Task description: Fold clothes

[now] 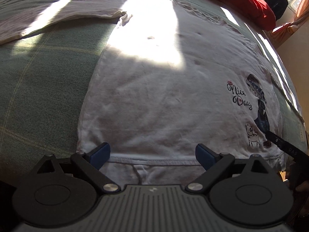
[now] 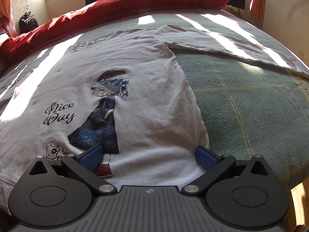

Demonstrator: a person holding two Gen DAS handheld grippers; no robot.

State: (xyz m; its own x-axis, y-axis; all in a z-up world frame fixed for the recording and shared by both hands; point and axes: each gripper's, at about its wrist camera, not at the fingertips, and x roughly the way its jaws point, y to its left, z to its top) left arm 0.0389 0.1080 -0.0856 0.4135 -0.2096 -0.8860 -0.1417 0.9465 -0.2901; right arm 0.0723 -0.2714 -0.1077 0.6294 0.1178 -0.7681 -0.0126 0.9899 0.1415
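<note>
White cotton tee (image 2: pixel 146 104), spread flat print-up on green bedcover (image 2: pixel 241 100) for folding; L gripper (image 1: pixel 152 155) & R gripper (image 2: pixel 148 157) poised wide open, empty, at hem for pickup.

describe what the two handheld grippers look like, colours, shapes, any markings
Both look alike. The left gripper and the right gripper each have two blue fingertip pads on black angled linkage arms with silver pivot pins. Behind them sit two round black housings with raised triangular tabs, flanking a grey ribbed centre plate bearing a small white mark. In the left view, the right gripper's black finger shows white lettering. No cables or sleeves show.
</note>
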